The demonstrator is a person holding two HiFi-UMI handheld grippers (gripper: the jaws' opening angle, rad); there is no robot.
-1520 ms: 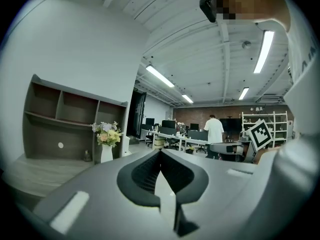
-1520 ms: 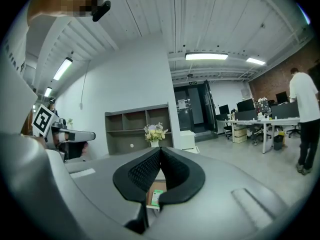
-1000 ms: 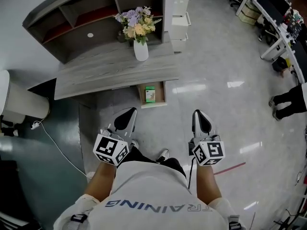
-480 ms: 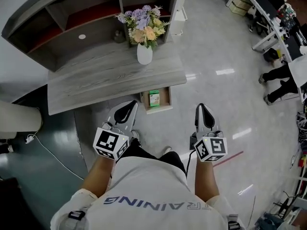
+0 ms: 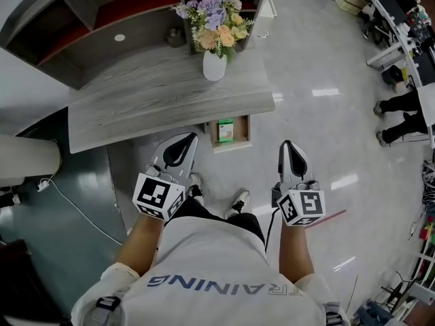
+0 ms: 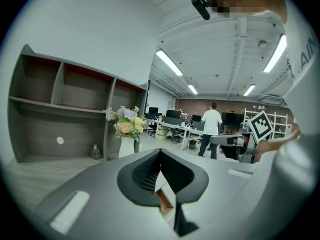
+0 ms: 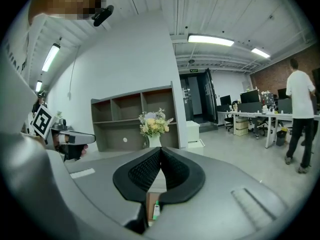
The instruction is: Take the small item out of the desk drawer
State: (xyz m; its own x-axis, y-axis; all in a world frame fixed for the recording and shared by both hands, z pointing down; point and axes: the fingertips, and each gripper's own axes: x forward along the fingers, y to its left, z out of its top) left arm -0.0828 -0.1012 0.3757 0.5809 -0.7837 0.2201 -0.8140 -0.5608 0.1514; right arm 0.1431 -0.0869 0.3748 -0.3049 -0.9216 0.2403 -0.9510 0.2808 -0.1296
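Under the front edge of the grey desk [image 5: 136, 107], the drawer [image 5: 244, 132] sits open, and the little green box [image 5: 225, 128] lies inside it. I hold my left gripper [image 5: 185, 143] over the shiny floor [image 5: 326, 134], near the drawer but not touching it, and it is clenched tight with nothing in it. My right gripper [image 5: 288, 149] is off to its right, clenched tight and empty too. On the desk a white vase of flowers [image 5: 215, 65] stands just behind the drawer
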